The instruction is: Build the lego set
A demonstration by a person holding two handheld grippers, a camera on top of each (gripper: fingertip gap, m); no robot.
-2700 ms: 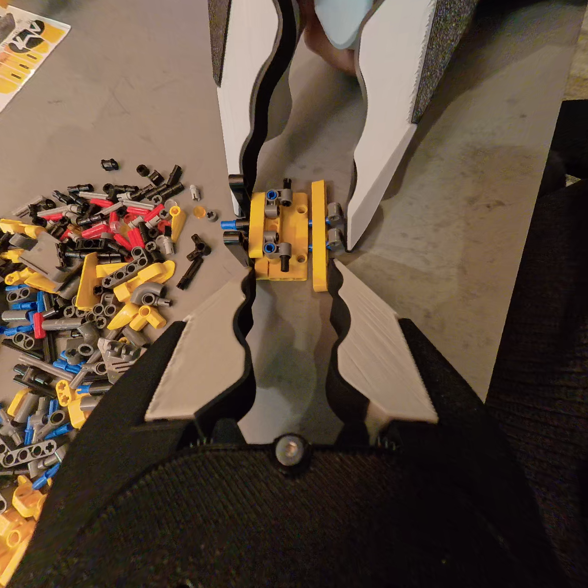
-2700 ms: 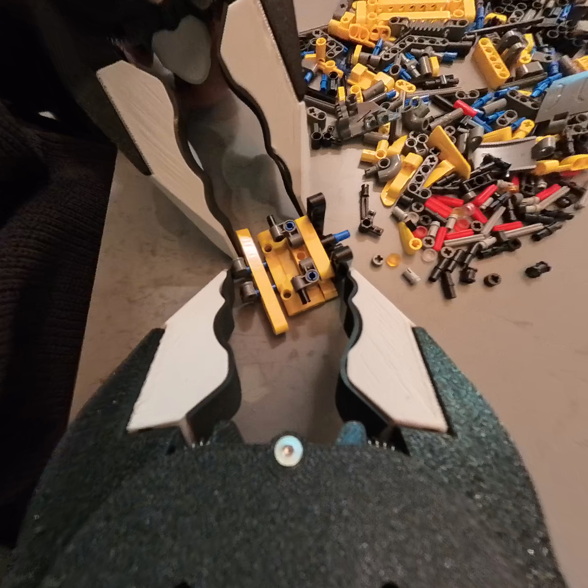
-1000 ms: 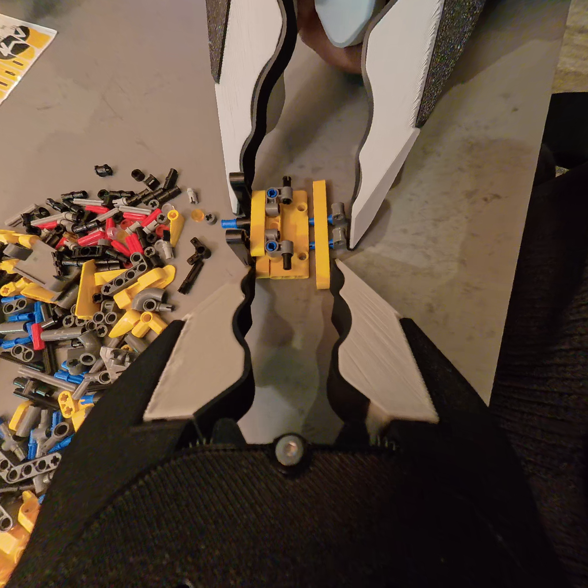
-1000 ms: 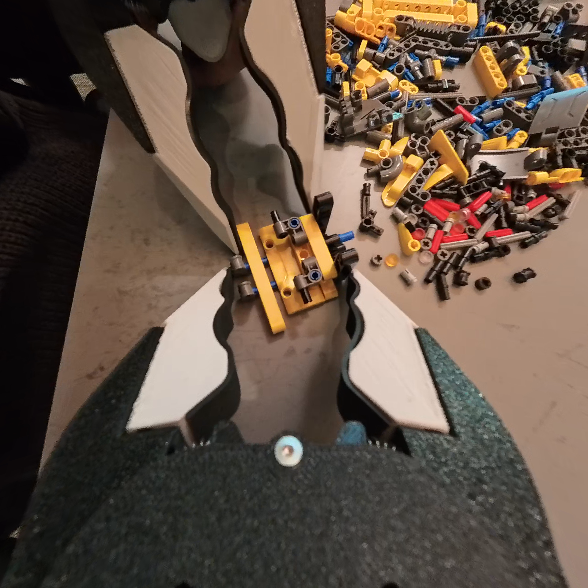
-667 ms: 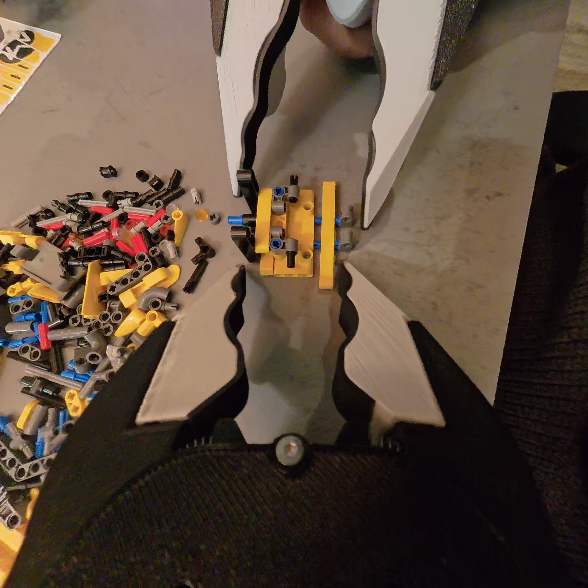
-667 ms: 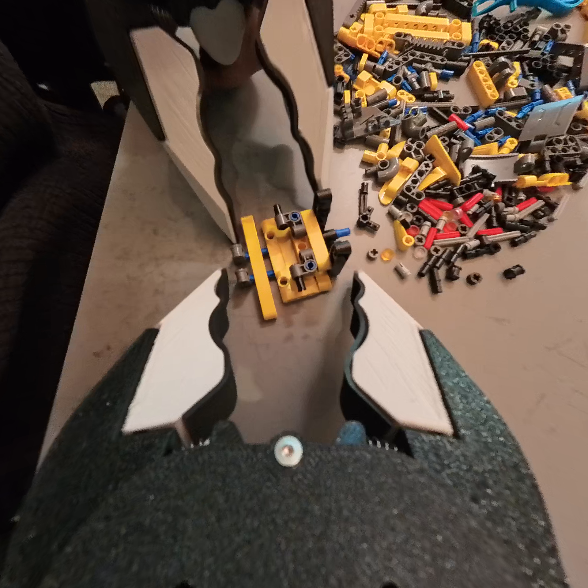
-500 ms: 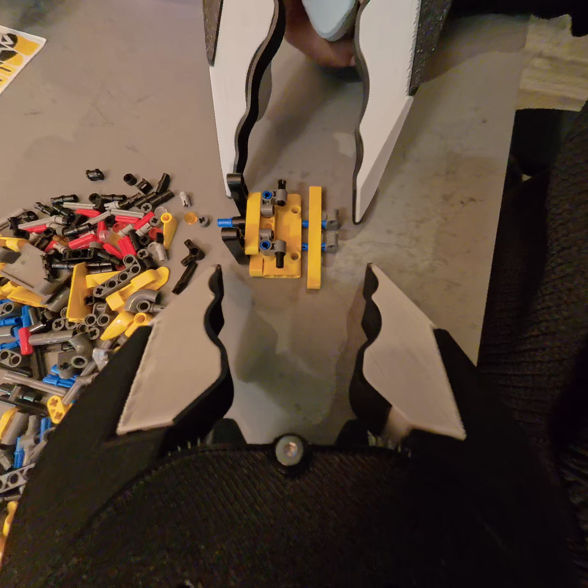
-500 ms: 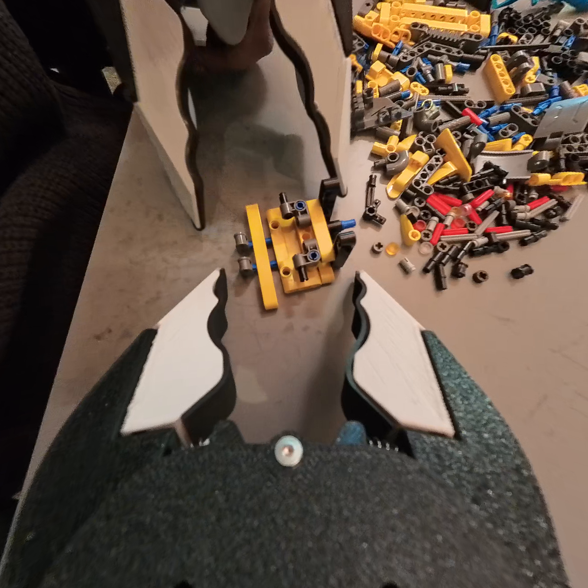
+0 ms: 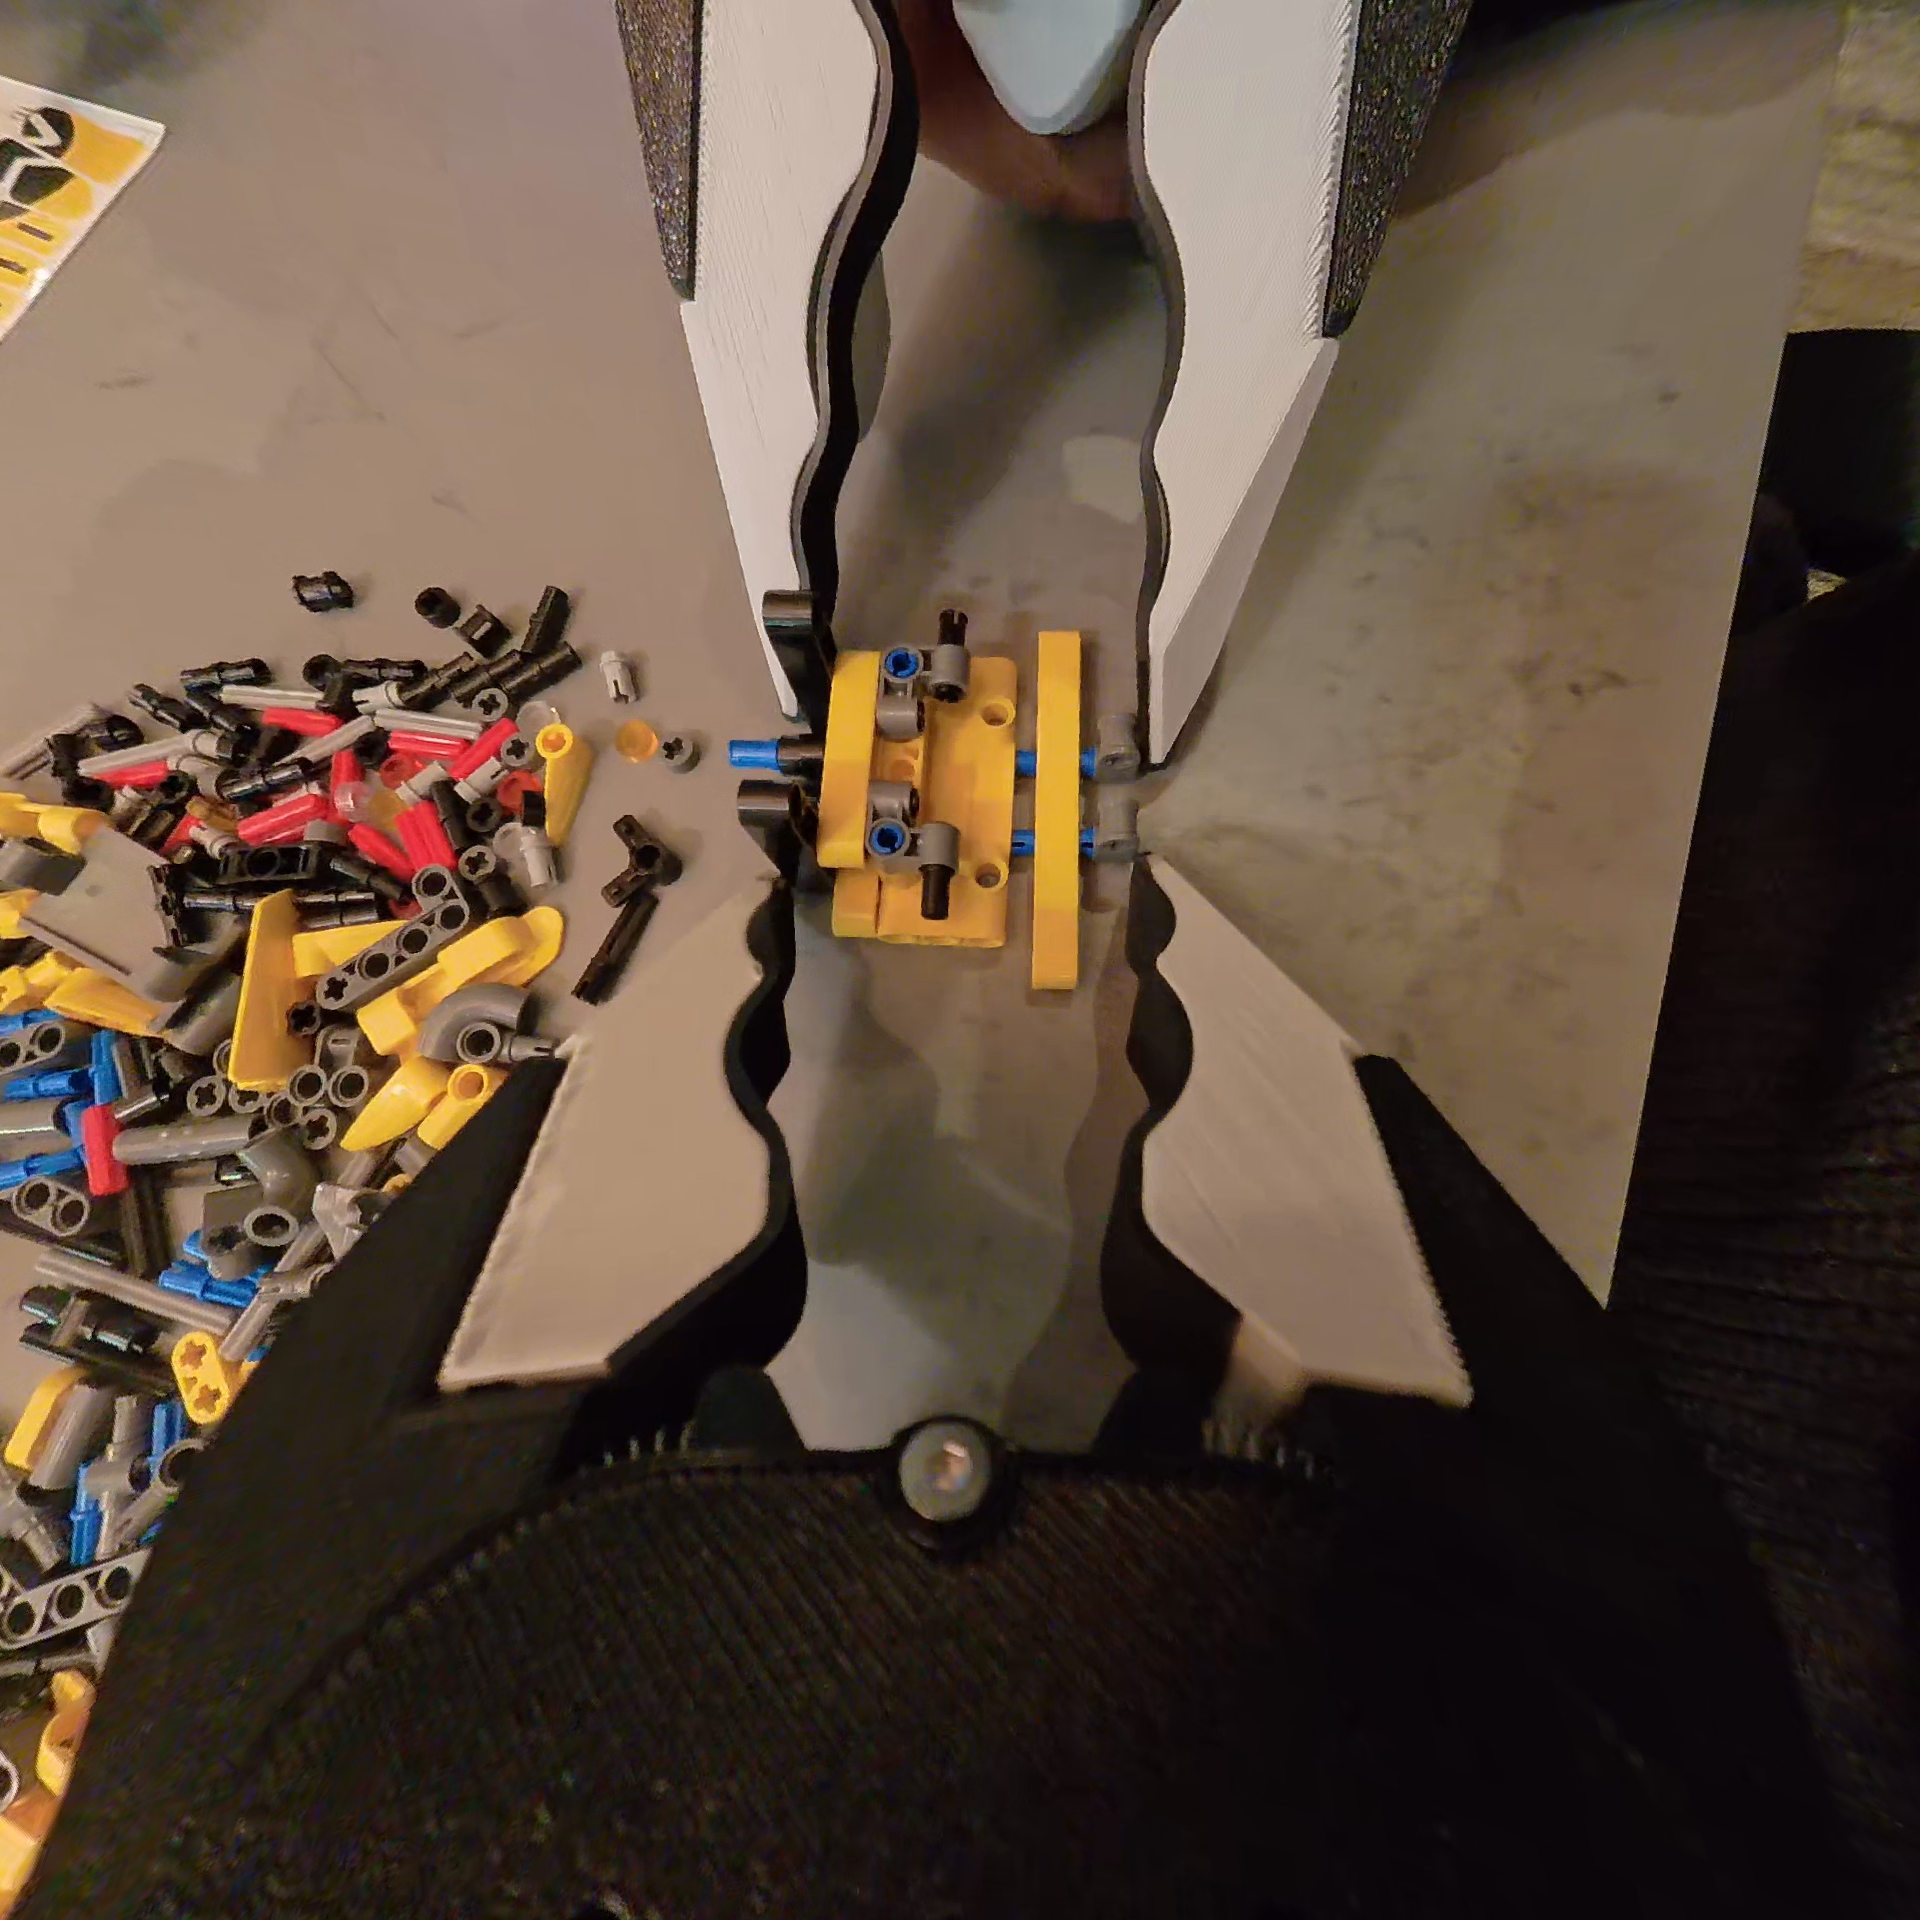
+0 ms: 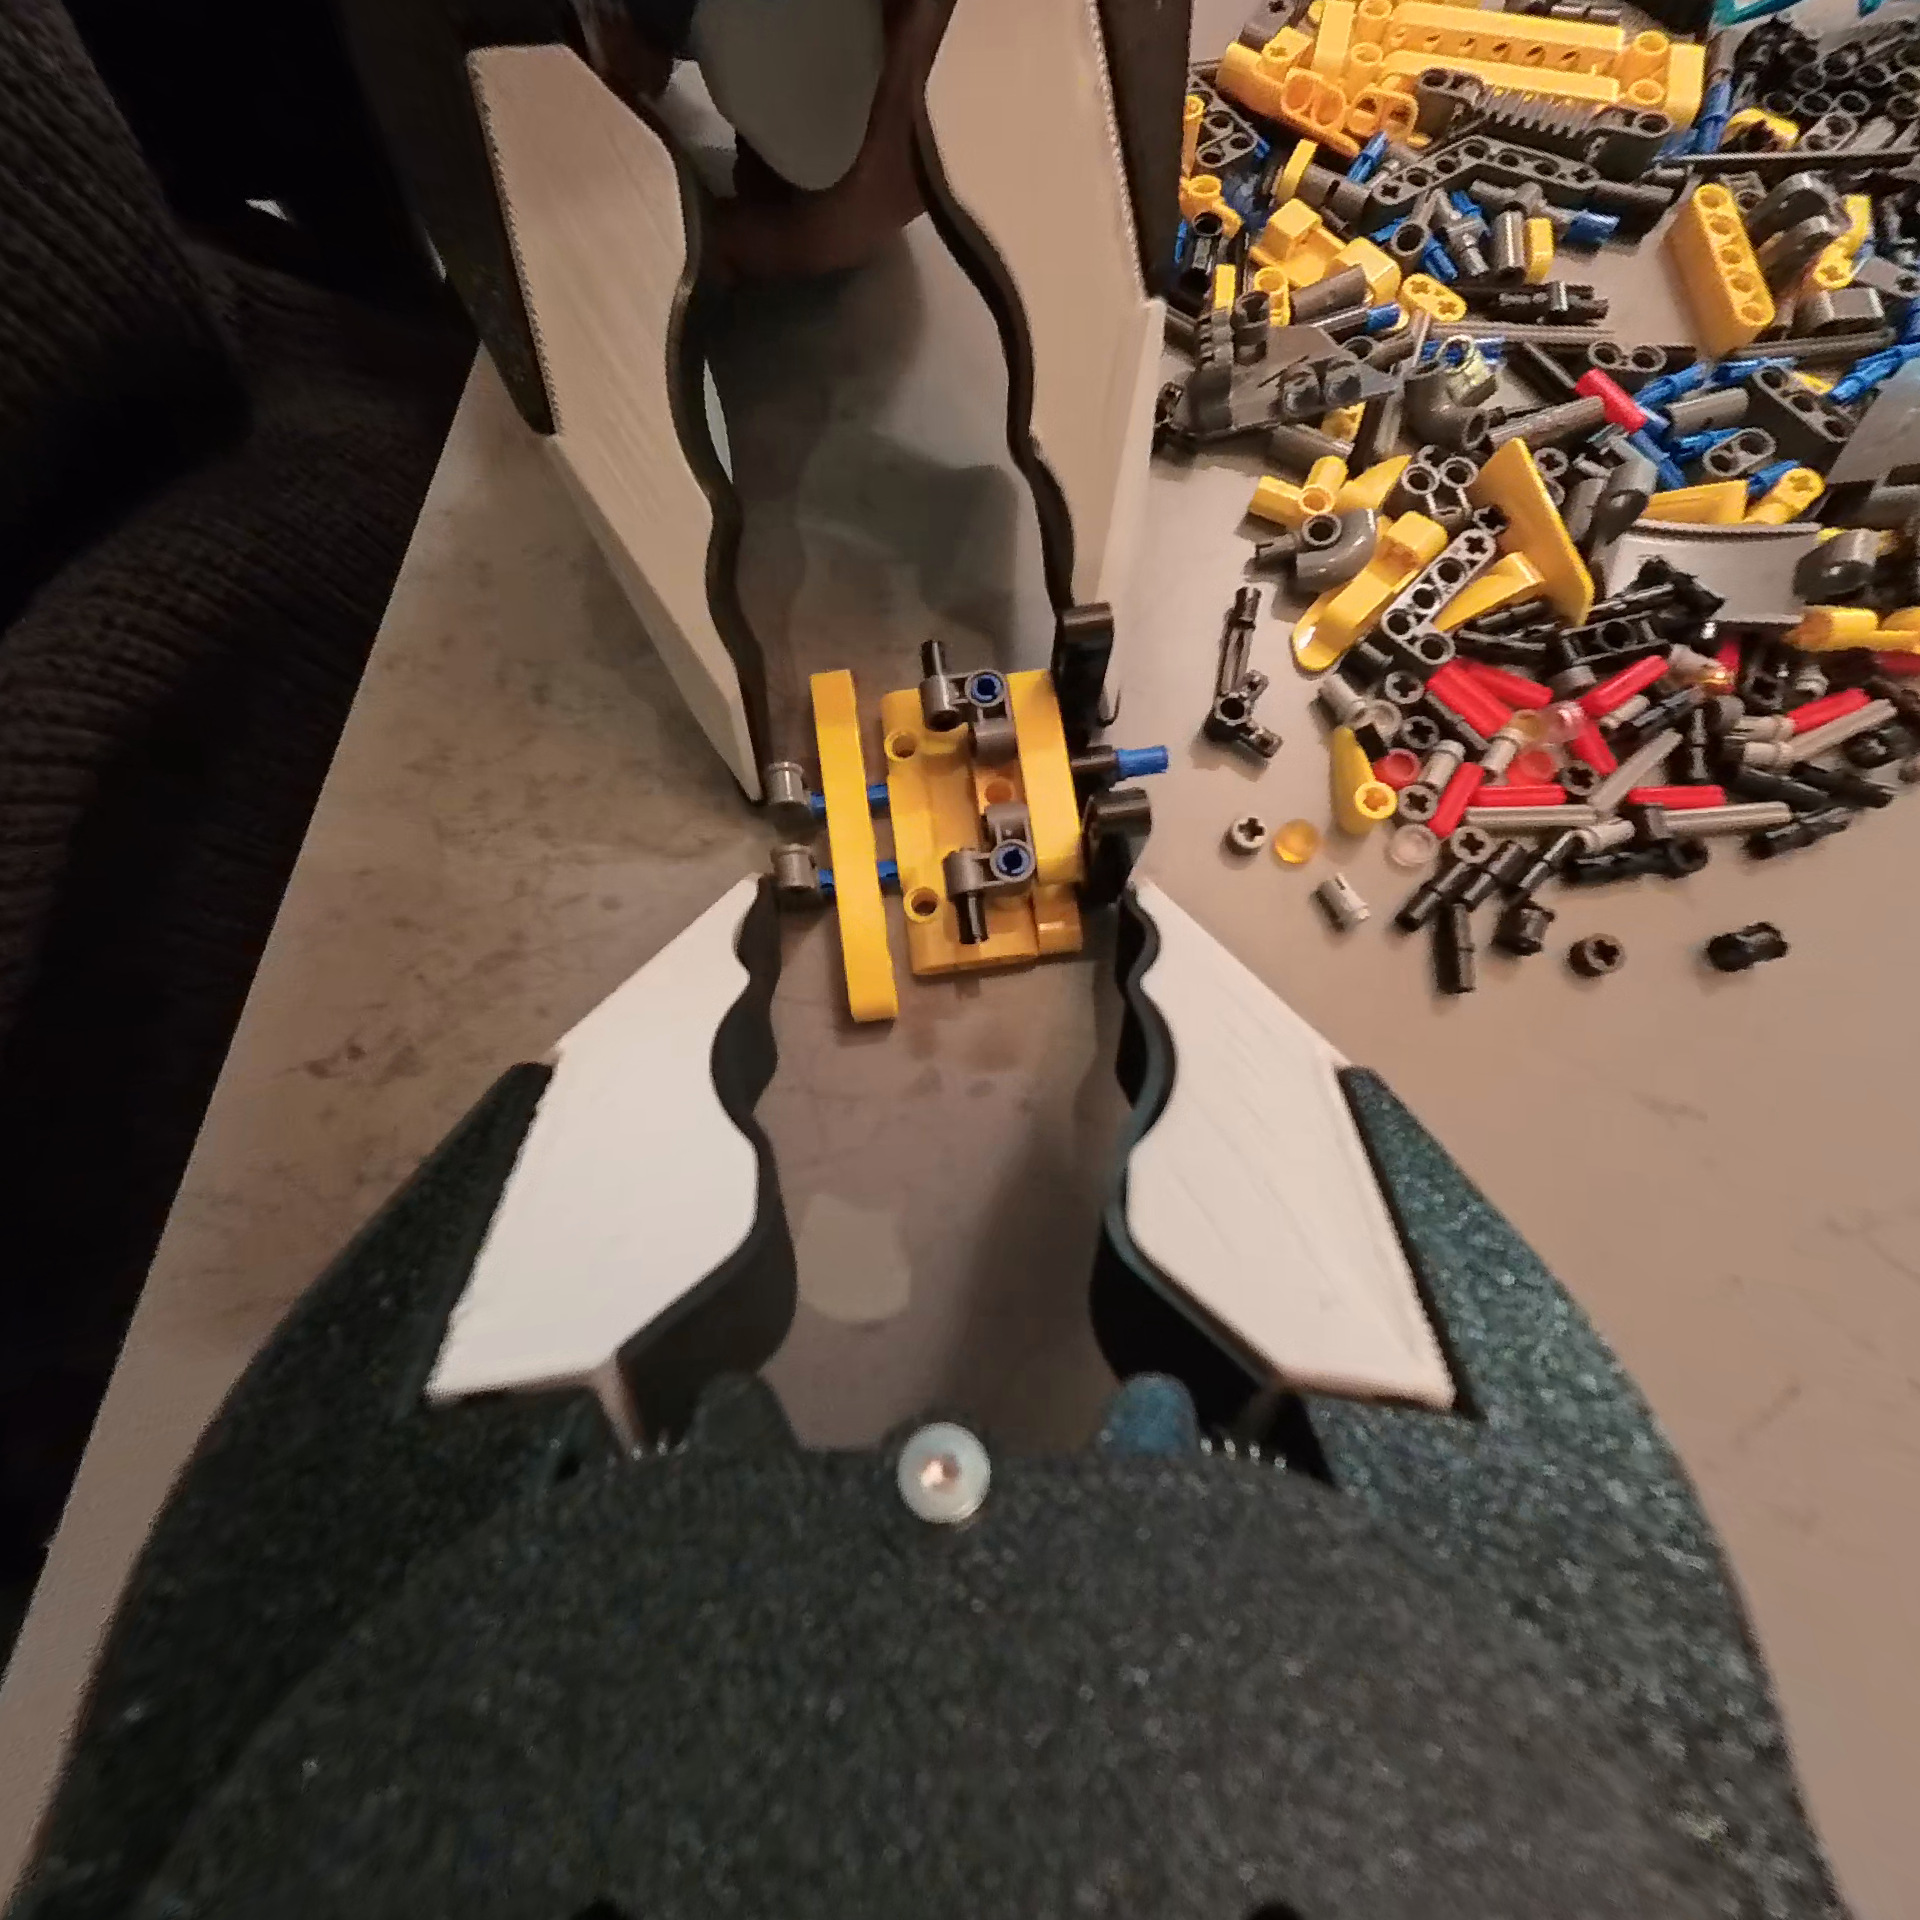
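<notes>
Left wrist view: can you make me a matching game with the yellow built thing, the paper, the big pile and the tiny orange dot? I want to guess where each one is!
Things:
1. yellow assembly
2. printed sheet
3. pile of loose pieces
4. orange round stud

Places:
A. beside a small grey piece, between the pile's edge and the assembly
B. top left corner of the view
C. between the tips of the left gripper and the right gripper
D. spread over the left side of the table

Pairs: 1-C, 2-B, 3-D, 4-A
</notes>
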